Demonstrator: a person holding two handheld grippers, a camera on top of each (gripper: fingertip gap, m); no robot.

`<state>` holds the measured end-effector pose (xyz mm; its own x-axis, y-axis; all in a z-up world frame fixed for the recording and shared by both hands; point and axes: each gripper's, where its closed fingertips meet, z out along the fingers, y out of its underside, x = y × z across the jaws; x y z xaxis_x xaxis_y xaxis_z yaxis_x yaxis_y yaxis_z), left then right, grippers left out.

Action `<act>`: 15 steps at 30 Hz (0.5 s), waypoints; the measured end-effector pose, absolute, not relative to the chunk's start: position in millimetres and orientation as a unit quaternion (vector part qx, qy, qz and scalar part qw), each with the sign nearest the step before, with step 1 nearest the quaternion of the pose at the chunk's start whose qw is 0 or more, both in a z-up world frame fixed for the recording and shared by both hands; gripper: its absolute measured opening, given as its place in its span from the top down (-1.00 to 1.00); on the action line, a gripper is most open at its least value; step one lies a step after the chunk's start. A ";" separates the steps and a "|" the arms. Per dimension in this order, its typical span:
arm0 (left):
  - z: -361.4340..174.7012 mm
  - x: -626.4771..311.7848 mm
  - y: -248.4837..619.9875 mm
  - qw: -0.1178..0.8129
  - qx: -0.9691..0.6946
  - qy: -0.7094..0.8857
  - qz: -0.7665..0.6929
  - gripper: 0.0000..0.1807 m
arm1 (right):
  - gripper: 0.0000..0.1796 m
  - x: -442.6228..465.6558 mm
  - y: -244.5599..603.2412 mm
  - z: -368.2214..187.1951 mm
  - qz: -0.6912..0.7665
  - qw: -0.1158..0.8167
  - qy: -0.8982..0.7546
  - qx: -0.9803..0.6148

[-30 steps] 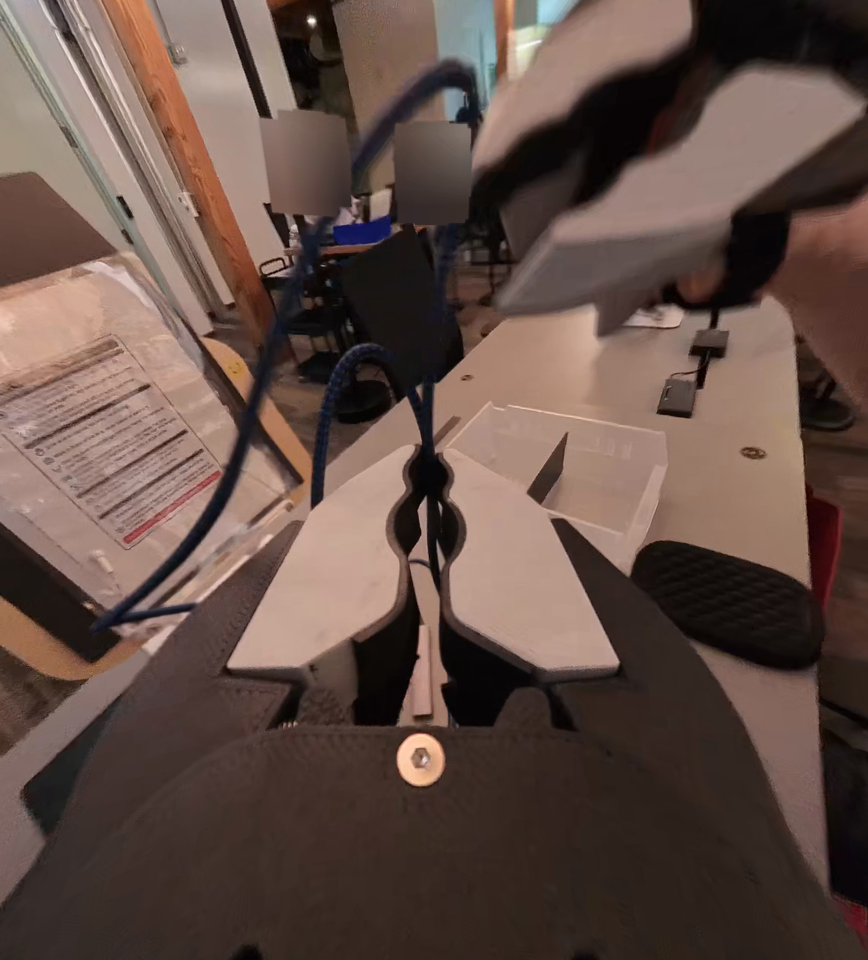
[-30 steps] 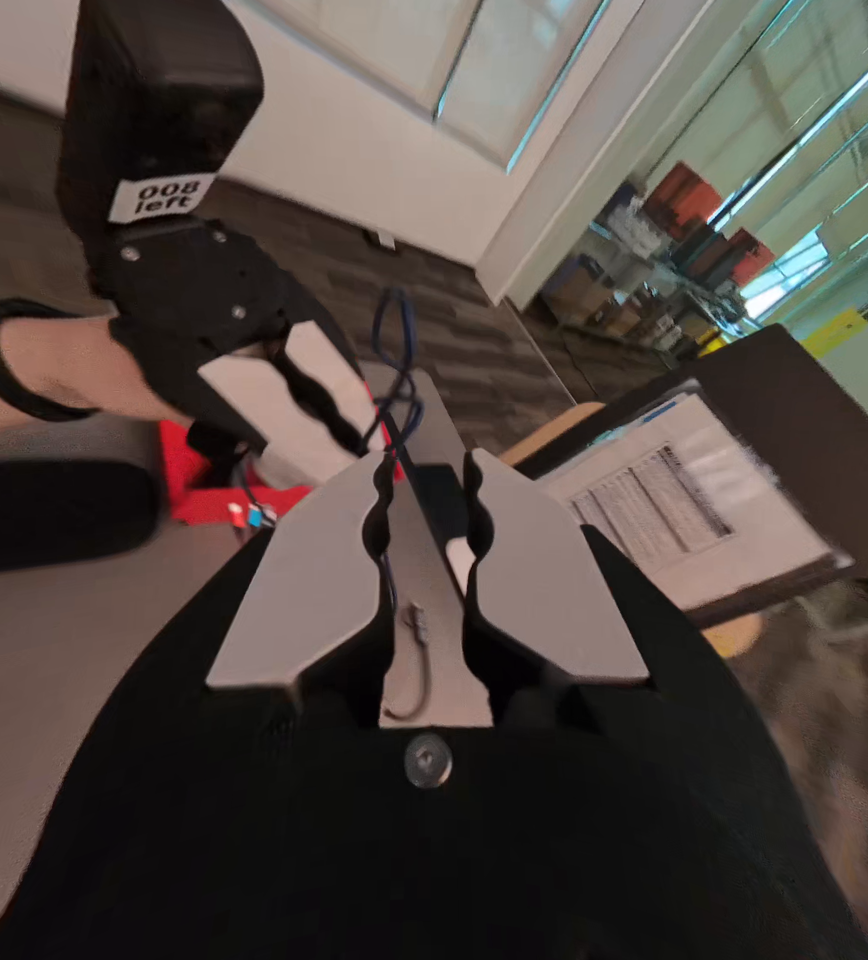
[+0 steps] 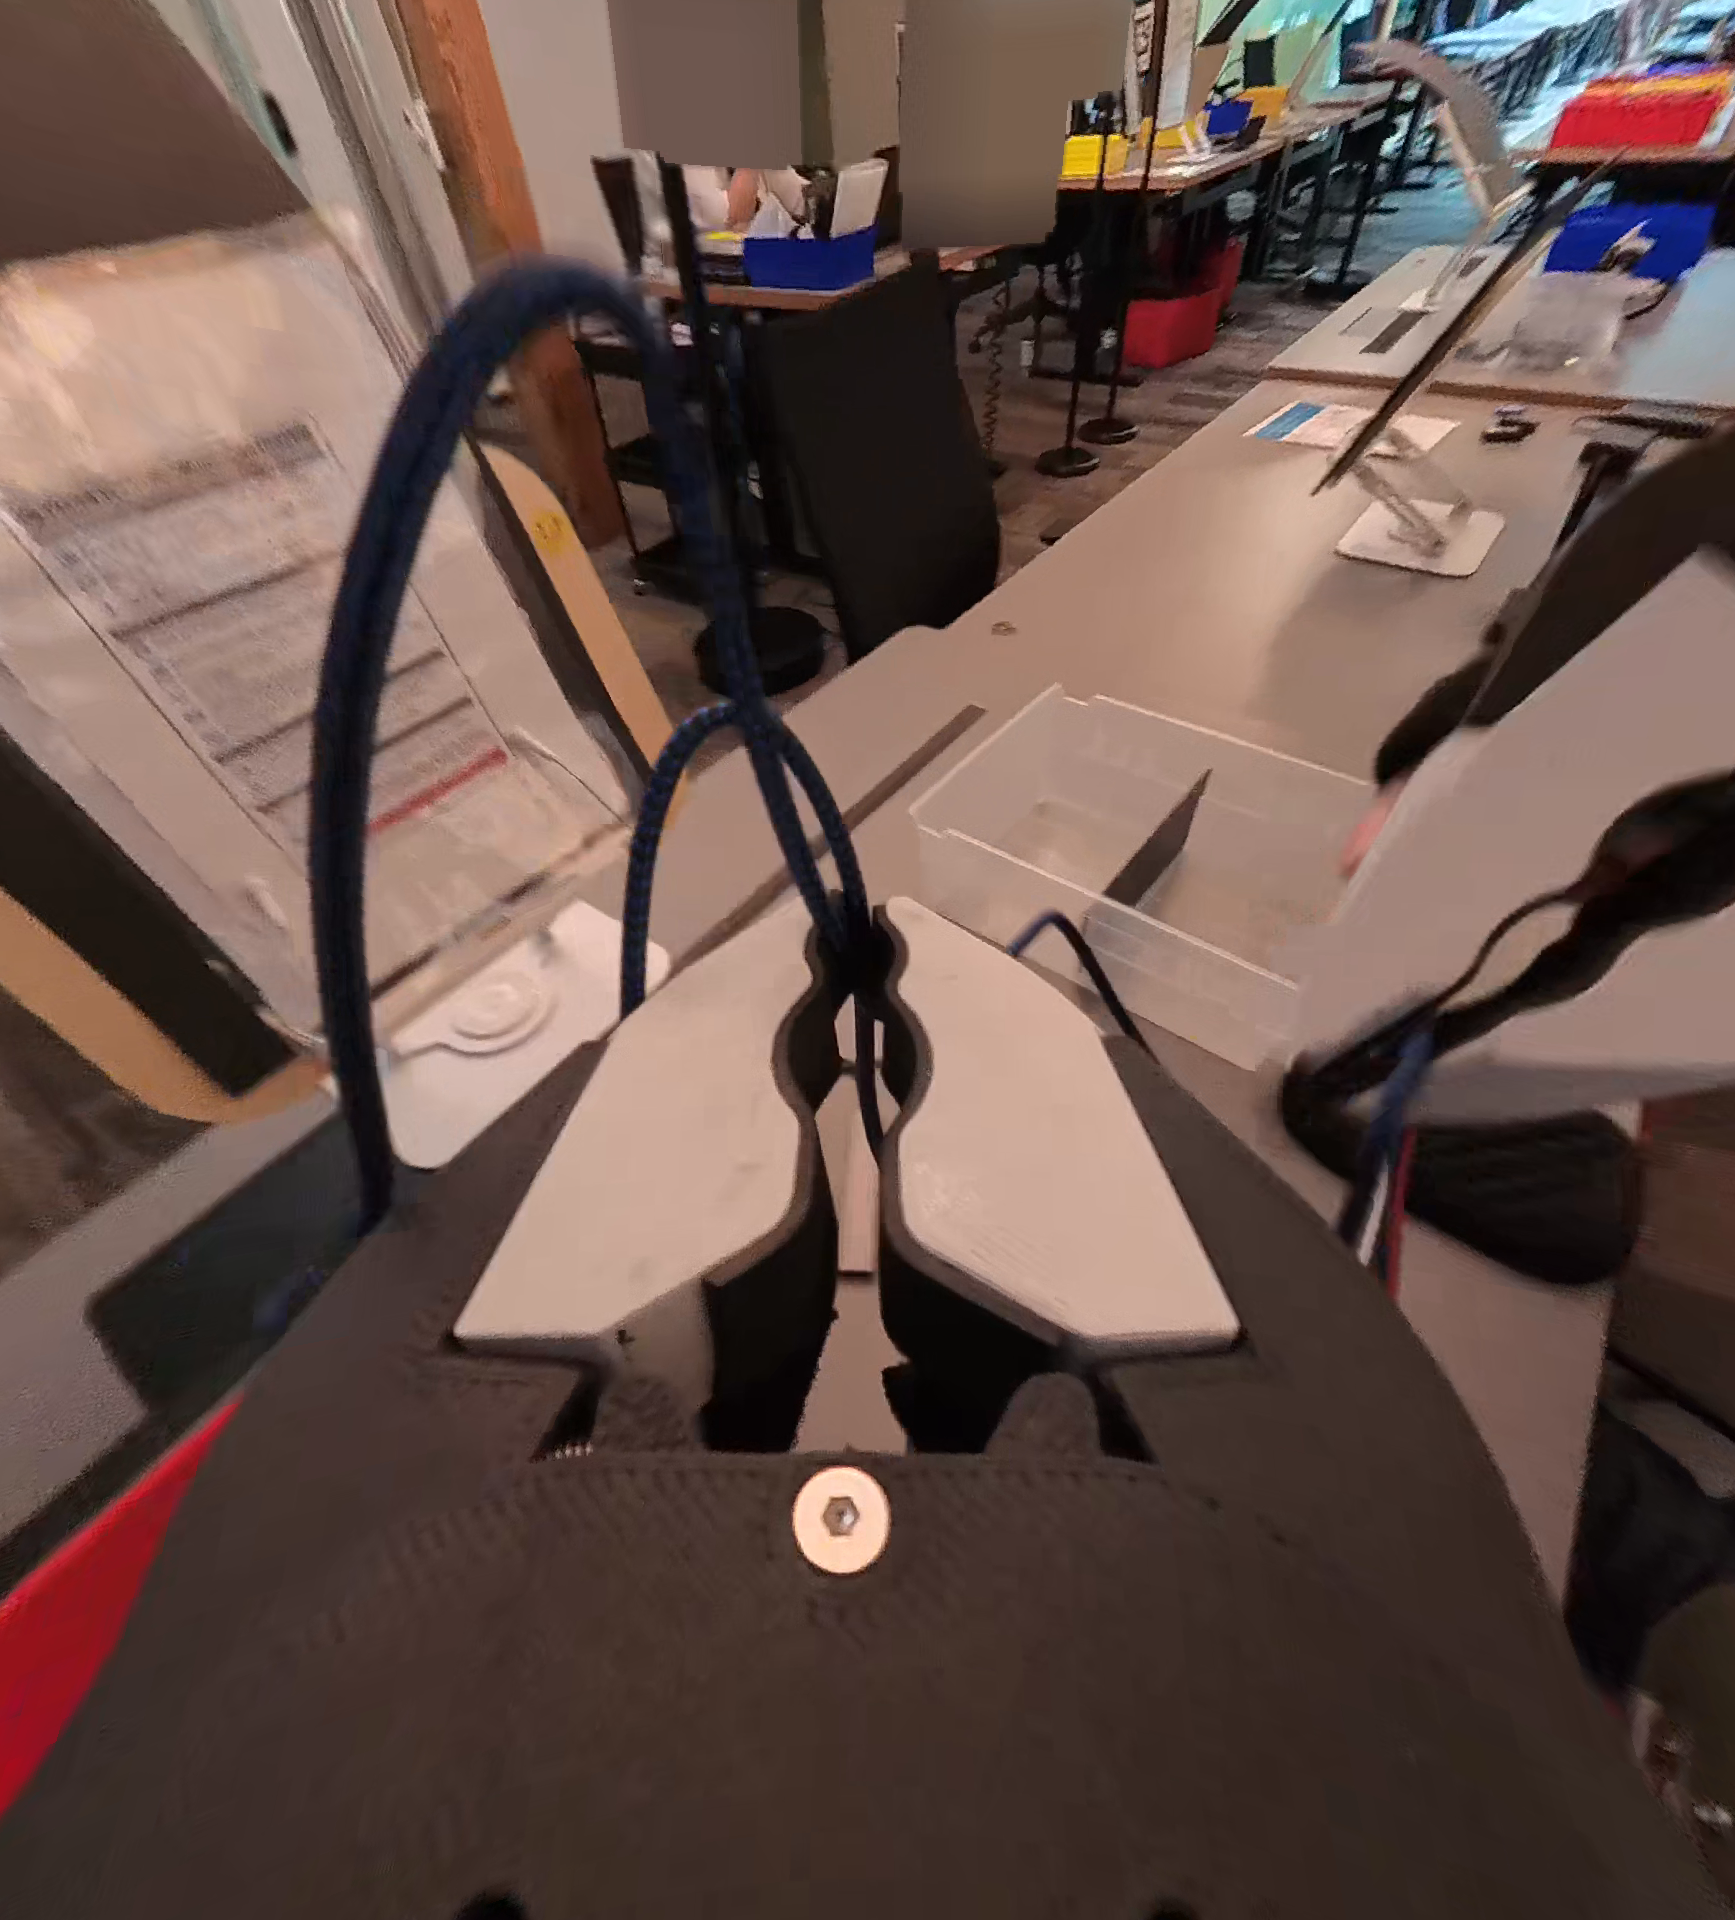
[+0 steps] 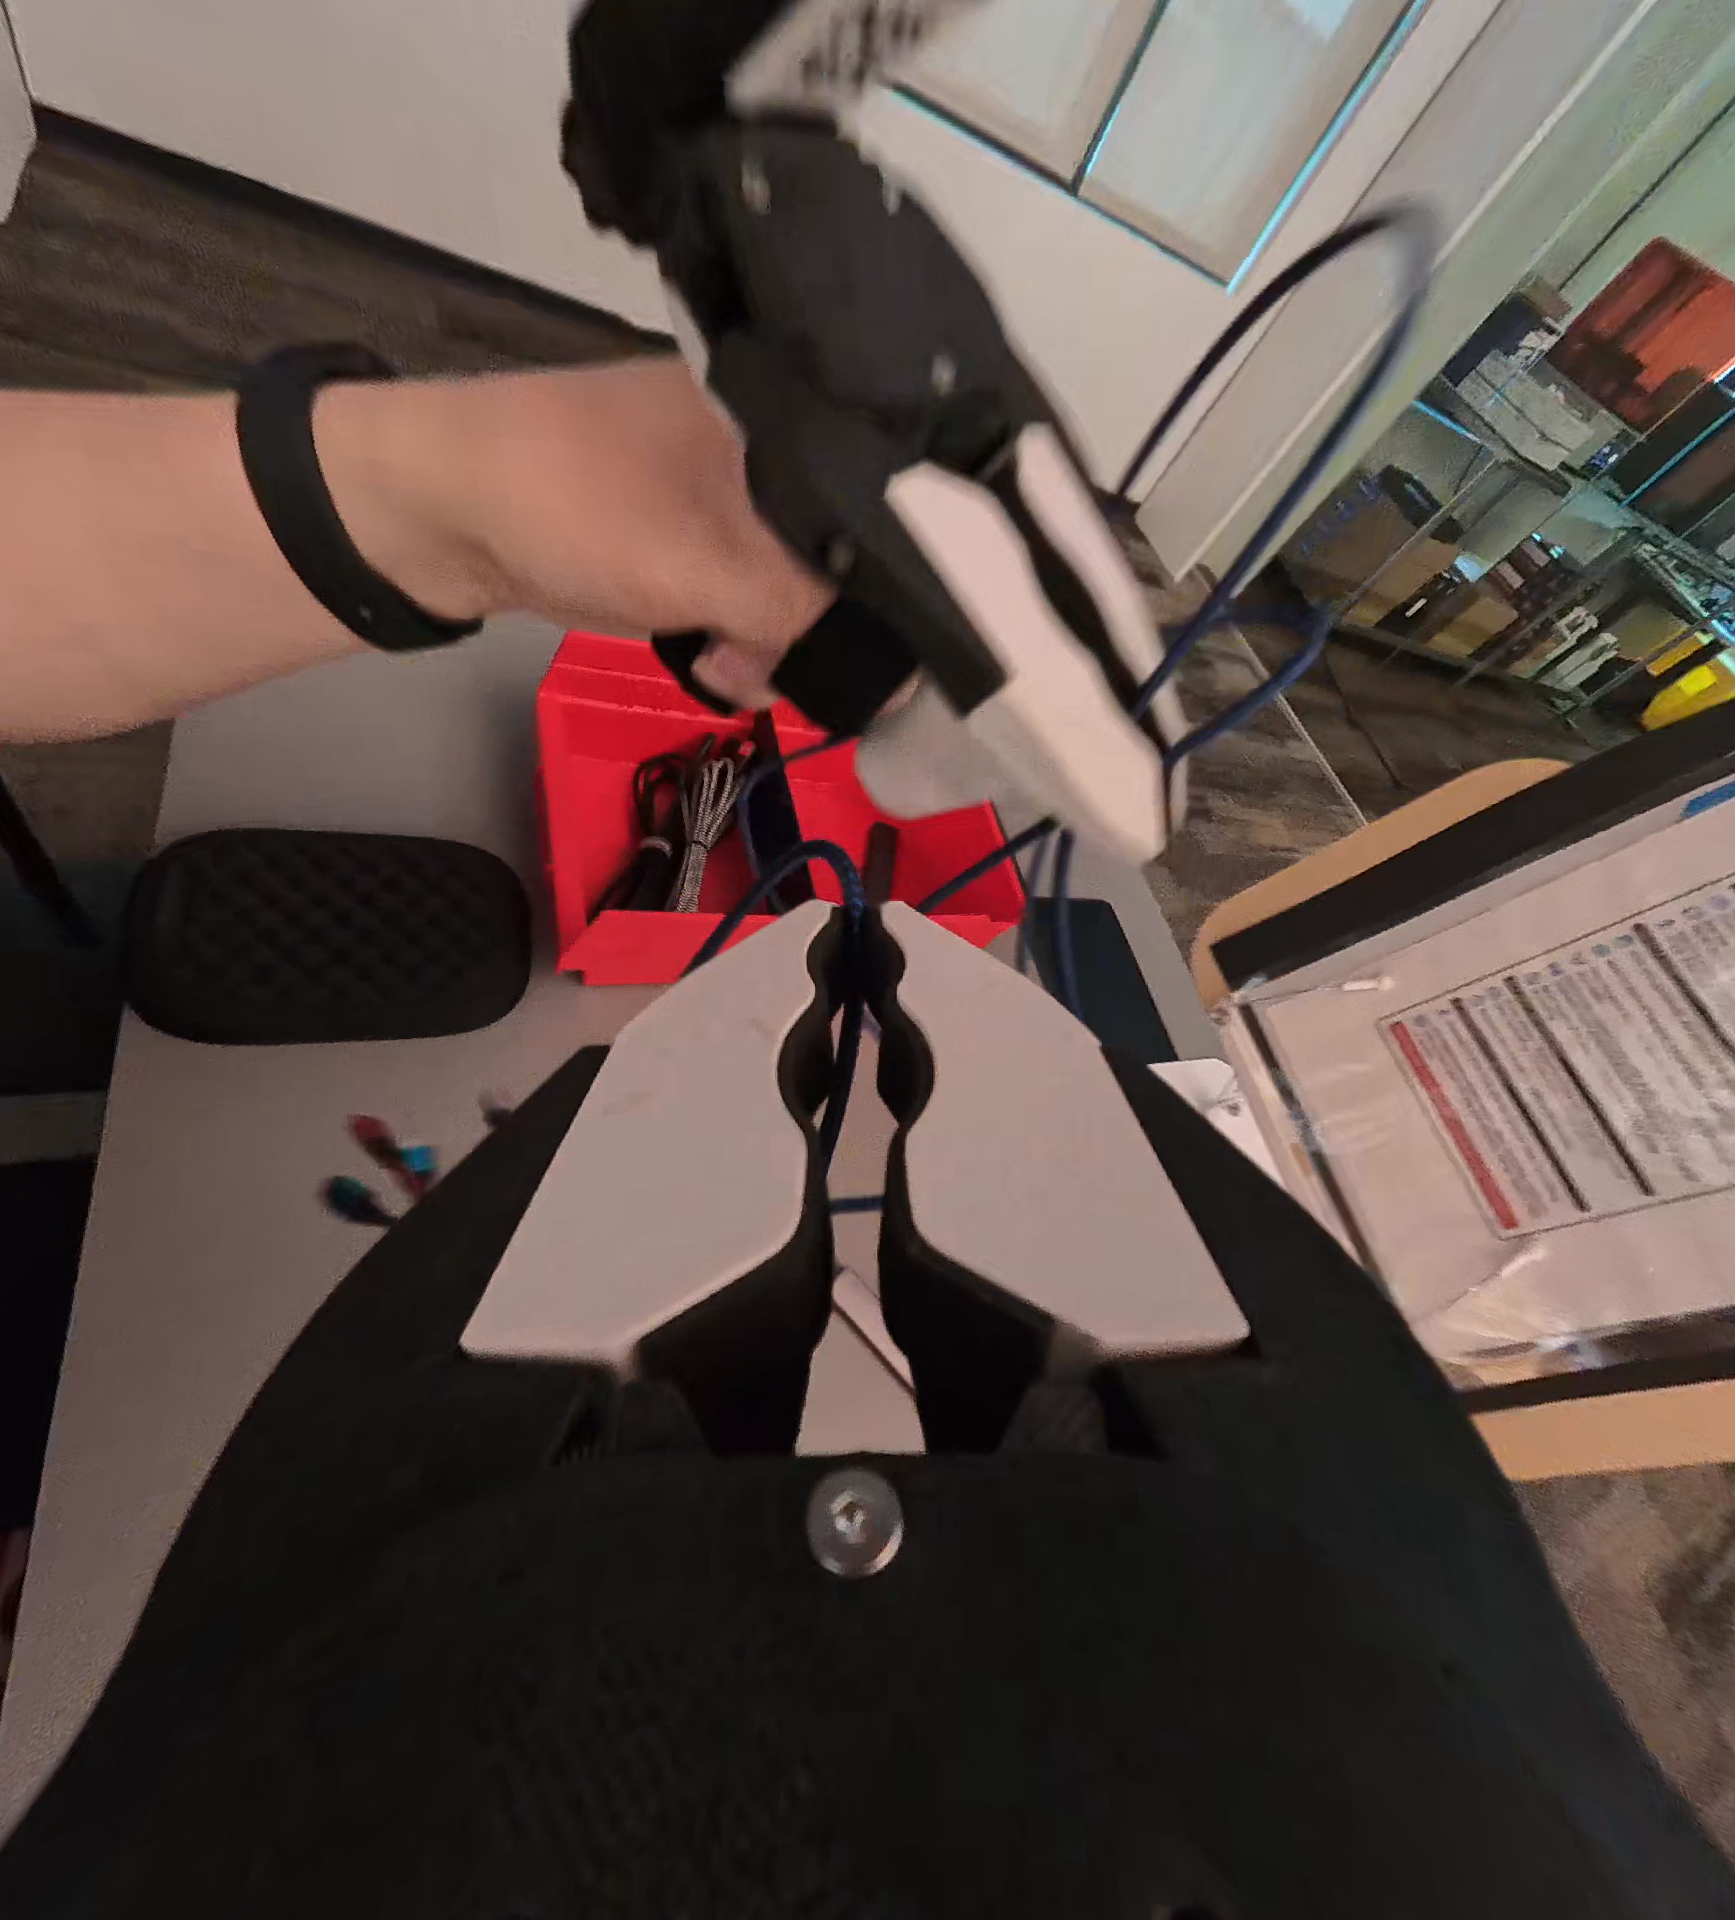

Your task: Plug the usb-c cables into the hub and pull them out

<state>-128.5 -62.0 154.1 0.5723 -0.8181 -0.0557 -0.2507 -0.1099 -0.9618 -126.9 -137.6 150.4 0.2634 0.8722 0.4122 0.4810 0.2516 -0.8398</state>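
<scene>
A dark blue braided usb-c cable (image 3: 349, 748) arcs up on the left and runs into my left gripper (image 3: 847, 935), which is shut on it at the fingertips. My right gripper (image 4: 855, 920) is shut on a thin blue cable (image 4: 845, 1044) that passes between its jaws. In the right wrist view the left gripper (image 4: 1143, 821) hangs in a person's hand above the red bin (image 4: 634, 951), with blue cable looping behind it. In the left wrist view the right gripper (image 3: 1310, 1081) sits close by on the right. I cannot make out the hub.
A clear plastic bin (image 3: 1102, 821) stands on the grey table (image 3: 1206, 623) ahead. A black padded rest (image 4: 323, 935) lies beside the red bin, which holds coiled cables. Small coloured connectors (image 4: 385, 1164) lie on the table. An acrylic sign holder (image 4: 1569, 1091) stands at the table's edge. Tip to tip, the grippers are about 8 cm apart.
My right gripper has shut on the blue cable; its jaws were apart before. It has dropped from high in the left wrist view to the right side. The cable loop has swung up.
</scene>
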 end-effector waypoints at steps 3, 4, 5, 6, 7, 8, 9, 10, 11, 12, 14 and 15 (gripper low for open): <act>135.2 -129.3 -54.4 0.530 -0.701 0.370 -0.300 0.97 | 0.97 -118.3 -133.9 173.5 0.143 0.539 -0.585 -0.588; 130.8 -129.8 -52.6 0.527 -0.701 0.367 -0.310 0.97 | 0.97 -114.5 -133.5 180.3 0.133 0.541 -0.585 -0.589; 127.0 -130.4 -51.2 0.524 -0.701 0.365 -0.319 0.97 | 0.97 -110.5 -133.2 187.1 0.125 0.545 -0.583 -0.590; 123.4 -131.3 -50.0 0.521 -0.701 0.364 -0.325 0.97 | 0.97 -106.7 -133.2 193.8 0.119 0.551 -0.580 -0.588; 120.0 -132.1 -49.5 0.518 -0.701 0.364 -0.329 0.97 | 0.97 -103.1 -133.4 199.8 0.113 0.555 -0.578 -0.587; 116.7 -132.9 -49.7 0.516 -0.699 0.366 -0.333 0.97 | 0.97 -99.8 -133.6 205.6 0.107 0.560 -0.575 -0.587; 113.5 -133.6 -50.5 0.514 -0.698 0.369 -0.337 0.97 | 0.97 -96.9 -133.5 211.8 0.102 0.565 -0.572 -0.586; 109.9 -135.3 -50.4 0.513 -0.698 0.368 -0.338 0.97 | 0.97 -94.1 -133.4 217.3 0.095 0.568 -0.571 -0.585; 106.6 -137.3 -50.2 0.513 -0.698 0.365 -0.341 0.97 | 0.97 -91.1 -133.1 222.1 0.086 0.570 -0.570 -0.586; 104.1 -139.5 -50.2 0.512 -0.698 0.361 -0.347 0.97 | 0.97 -87.9 -132.3 226.5 0.074 0.571 -0.570 -0.586; 102.0 -146.3 -48.7 0.518 -0.695 0.346 -0.359 0.97 | 0.97 -81.7 -132.0 231.1 0.057 0.568 -0.571 -0.590; 101.9 -150.4 -48.3 0.520 -0.693 0.340 -0.364 0.97 | 0.97 -77.7 -130.9 230.7 0.046 0.564 -0.572 -0.595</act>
<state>-150.4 -48.3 101.9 0.5033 -0.8509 0.1503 -0.0932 -0.2264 -0.9696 -77.7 -130.9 230.7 0.3425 0.7316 0.5895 0.6280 0.2884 -0.7228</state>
